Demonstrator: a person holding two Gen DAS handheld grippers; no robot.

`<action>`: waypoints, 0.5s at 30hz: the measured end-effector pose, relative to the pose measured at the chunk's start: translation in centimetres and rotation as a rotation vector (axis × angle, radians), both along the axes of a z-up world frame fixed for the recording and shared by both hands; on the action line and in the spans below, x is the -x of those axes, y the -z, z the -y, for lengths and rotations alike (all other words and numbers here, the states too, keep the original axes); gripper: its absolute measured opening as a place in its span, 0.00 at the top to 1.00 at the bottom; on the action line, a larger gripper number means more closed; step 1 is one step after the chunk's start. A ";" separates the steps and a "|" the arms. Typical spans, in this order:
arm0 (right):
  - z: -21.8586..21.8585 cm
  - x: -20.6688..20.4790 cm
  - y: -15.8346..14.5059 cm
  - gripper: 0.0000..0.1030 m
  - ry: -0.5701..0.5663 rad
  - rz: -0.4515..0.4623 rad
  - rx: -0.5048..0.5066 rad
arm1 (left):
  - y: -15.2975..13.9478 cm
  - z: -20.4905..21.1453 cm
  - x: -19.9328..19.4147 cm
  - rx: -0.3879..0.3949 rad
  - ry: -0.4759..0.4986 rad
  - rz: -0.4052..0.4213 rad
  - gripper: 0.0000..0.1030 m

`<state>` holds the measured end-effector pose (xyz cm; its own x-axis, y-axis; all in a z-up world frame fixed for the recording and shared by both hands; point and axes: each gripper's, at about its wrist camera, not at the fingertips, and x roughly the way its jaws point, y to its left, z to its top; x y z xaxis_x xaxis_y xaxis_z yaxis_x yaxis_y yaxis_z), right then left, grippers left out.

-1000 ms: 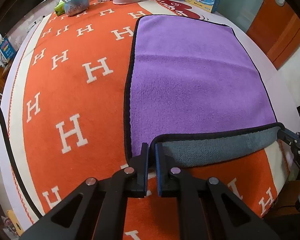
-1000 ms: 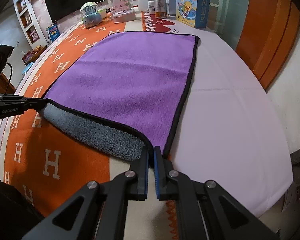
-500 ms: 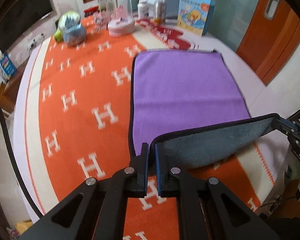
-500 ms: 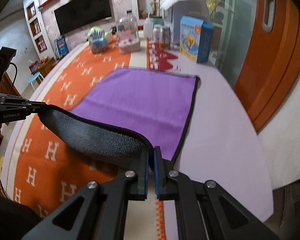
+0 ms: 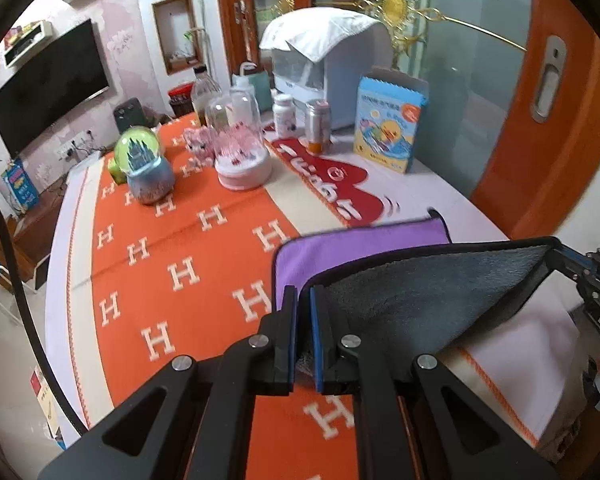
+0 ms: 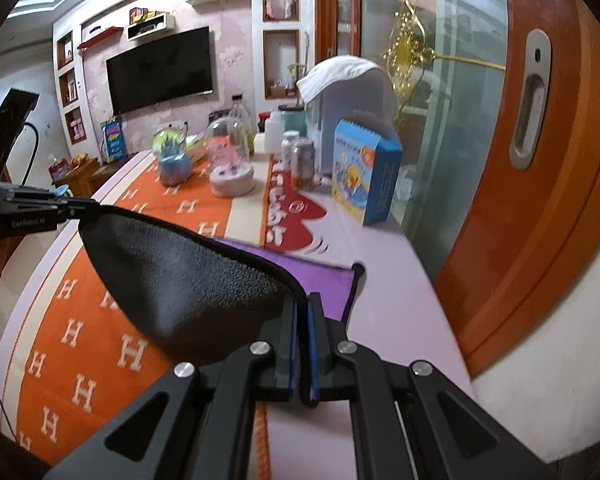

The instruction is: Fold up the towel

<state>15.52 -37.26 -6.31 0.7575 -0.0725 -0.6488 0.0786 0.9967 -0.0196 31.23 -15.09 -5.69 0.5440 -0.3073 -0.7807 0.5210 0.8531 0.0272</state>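
Observation:
The towel (image 5: pixel 420 292) is purple on top and grey underneath, with a black hem. Its near edge hangs lifted above the table, grey side towards me, while its far purple part (image 5: pixel 364 240) lies on the cloth. My left gripper (image 5: pixel 304 300) is shut on the near left corner. My right gripper (image 6: pixel 301 304) is shut on the near right corner; the grey underside (image 6: pixel 188 276) sags between the two. The right gripper shows at the right edge of the left wrist view (image 5: pixel 568 264), and the left gripper at the left edge of the right wrist view (image 6: pixel 64 206).
An orange H-patterned tablecloth (image 5: pixel 172 280) covers the table. At the far end stand a snow globe (image 5: pixel 144 168), a glass dome (image 5: pixel 240 148), bottles and a can (image 5: pixel 318 124), a blue box (image 5: pixel 388 128) and a covered white appliance (image 5: pixel 332 60). An orange door (image 5: pixel 552 120) is on the right.
Both grippers have raised the near edge of the towel higher and carried it towards the far end. More grey underside shows and less purple remains visible.

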 end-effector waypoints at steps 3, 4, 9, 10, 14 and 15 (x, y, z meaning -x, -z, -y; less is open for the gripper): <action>0.4 -1.3 0.0 0.96 0.010 0.017 0.027 | 0.4 0.7 -1.1 -0.001 -0.024 0.026 0.96; 0.5 -1.8 0.2 0.96 0.015 0.016 0.033 | 0.6 1.0 -1.5 -0.003 -0.037 0.034 0.96; 1.6 -4.1 1.8 0.96 0.044 0.027 0.057 | 2.0 1.8 -3.3 0.005 -0.095 0.092 0.96; 1.7 -4.4 2.1 0.96 0.047 0.028 0.062 | 2.4 2.0 -3.9 0.013 -0.110 0.102 0.96; 2.5 -6.6 3.8 0.96 0.049 0.031 0.091 | 3.7 2.7 -5.7 0.029 -0.149 0.122 0.96; 2.5 -7.0 4.1 0.96 0.049 0.032 0.100 | 4.0 2.9 -6.1 0.028 -0.157 0.125 0.96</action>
